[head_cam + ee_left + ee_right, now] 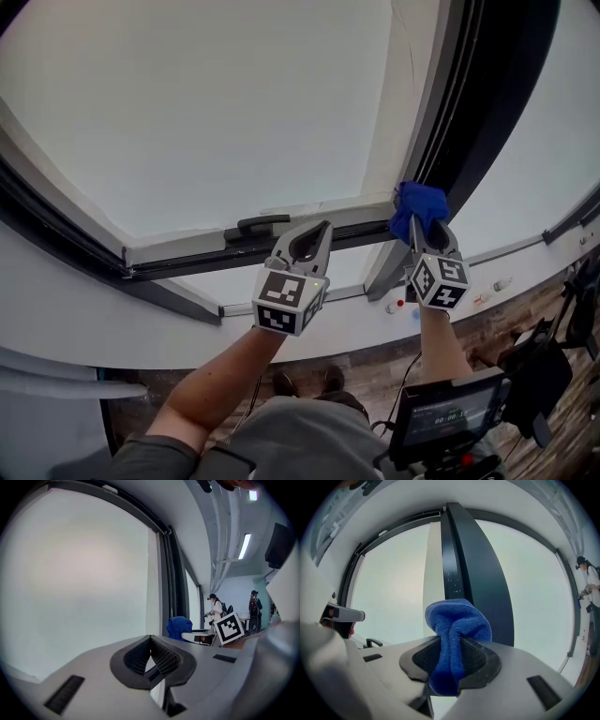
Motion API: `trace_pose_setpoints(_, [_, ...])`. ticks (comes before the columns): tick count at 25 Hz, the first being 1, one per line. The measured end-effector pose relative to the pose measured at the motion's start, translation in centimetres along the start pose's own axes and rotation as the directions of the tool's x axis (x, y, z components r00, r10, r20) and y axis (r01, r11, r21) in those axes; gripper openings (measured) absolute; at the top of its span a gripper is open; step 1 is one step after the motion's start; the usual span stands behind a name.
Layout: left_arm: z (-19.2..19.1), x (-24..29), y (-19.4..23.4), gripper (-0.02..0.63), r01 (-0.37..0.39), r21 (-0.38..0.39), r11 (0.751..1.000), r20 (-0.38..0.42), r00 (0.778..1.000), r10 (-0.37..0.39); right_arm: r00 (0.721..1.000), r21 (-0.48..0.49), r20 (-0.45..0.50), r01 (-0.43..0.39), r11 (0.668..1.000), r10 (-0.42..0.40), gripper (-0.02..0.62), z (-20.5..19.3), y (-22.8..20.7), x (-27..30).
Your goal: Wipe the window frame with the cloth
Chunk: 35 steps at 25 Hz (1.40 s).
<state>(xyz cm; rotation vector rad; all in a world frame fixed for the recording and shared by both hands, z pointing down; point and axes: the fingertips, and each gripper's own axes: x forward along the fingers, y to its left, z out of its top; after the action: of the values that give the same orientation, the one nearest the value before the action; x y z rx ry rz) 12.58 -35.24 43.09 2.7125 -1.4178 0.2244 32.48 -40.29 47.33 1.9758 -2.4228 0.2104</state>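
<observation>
We pinch the cloth [419,204] in the right gripper [424,232] at the foot of the frame [452,103], whose post runs upward; the left gripper [322,230], fingers pressed together on nothing, sits farther off.

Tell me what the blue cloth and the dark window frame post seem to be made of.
The blue cloth, pinched in the right gripper, is likely microfibre: it has a fuzzy looped nap and soft folds. The dark window frame post is probably coated metal, smooth with a satin sheen; plastic is possible.
</observation>
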Motion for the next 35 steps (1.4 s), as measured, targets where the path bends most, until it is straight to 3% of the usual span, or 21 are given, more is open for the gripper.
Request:
trace_pose_setpoints(17, [-6.4, -0.5, -0.6, 0.008, -0.021, -0.031, 0.999, -0.106, 0.994, 0.018, 0.982, 0.001, -0.188, 0.009, 1.0, -0.009, 0.124, -11.7, -1.3, 0.1])
trace_pose_setpoints(29, [-7.3, -0.8, -0.4, 0.008, -0.038, -0.058, 0.998, -0.117, 0.993, 0.031, 0.979, 0.011, -0.202, 0.009, 1.0, -0.007, 0.124, -12.4, -1.4, -0.1])
trace_pose_setpoints(35, [-6.1, -1.5, 1.8, 0.008, -0.06, -0.08, 0.995, -0.073, 0.996, 0.055, 0.987, 0.038, -0.157, -0.041, 0.998, 0.046, 0.124, -8.6, 1.8, -0.3])
